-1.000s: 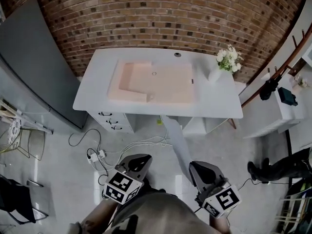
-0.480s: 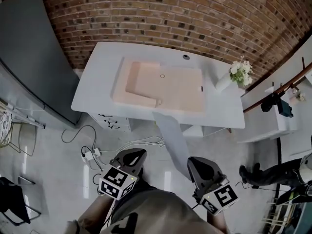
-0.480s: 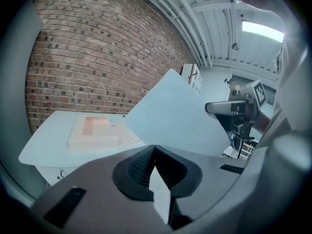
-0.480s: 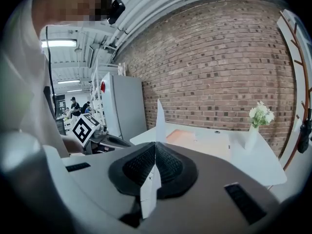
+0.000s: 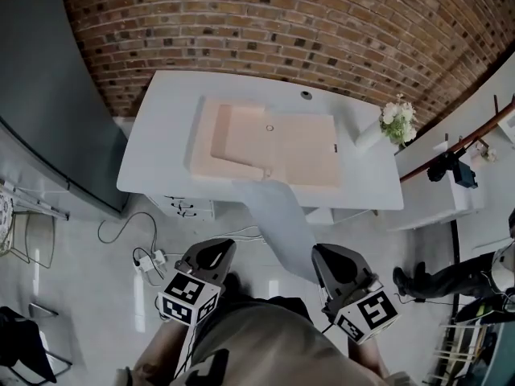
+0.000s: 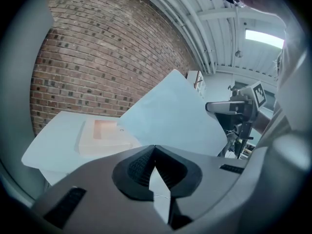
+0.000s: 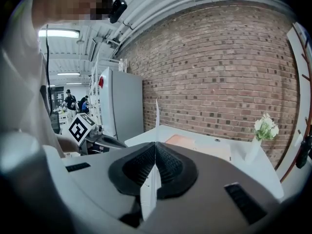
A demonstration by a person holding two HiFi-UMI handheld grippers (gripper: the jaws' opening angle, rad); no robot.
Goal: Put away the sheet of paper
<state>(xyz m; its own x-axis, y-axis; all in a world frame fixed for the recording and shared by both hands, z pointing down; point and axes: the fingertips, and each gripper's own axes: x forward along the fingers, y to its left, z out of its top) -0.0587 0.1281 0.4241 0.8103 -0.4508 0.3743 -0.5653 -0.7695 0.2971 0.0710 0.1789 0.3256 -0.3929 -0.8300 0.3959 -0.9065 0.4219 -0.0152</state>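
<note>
Two grippers showed low in the head view, both on the near side of the white desk (image 5: 161, 135) and well apart from it. The right gripper (image 5: 328, 256) had its jaws pressed together on the near end of the sheet of paper (image 5: 282, 223). From that grip the sheet rose and leaned toward the desk, and its far end reached the desk's front edge in the head view; whether it touched the edge could not be told. In the right gripper view the sheet stood edge-on, a thin pale line running straight up out of the closed jaws toward the desk. The left gripper (image 5: 211, 250) was level with the right one, equally far from the desk, its jaws brought together with nothing carried beyond them. In the left gripper view the broad face of the sheet filled the middle, with the desk behind it to the left.

On the desk lay a peach-coloured pad (image 5: 298, 151), covering much of the middle of its top. A vase of white flowers (image 5: 394, 119) stood near the desk's right end. A brick wall (image 5: 282, 30) ran along the far side of the desk, and a tall grey cabinet (image 5: 40, 95) stood off its left end. Cables (image 5: 149, 257) trailed on the floor before the desk's left front corner.
</note>
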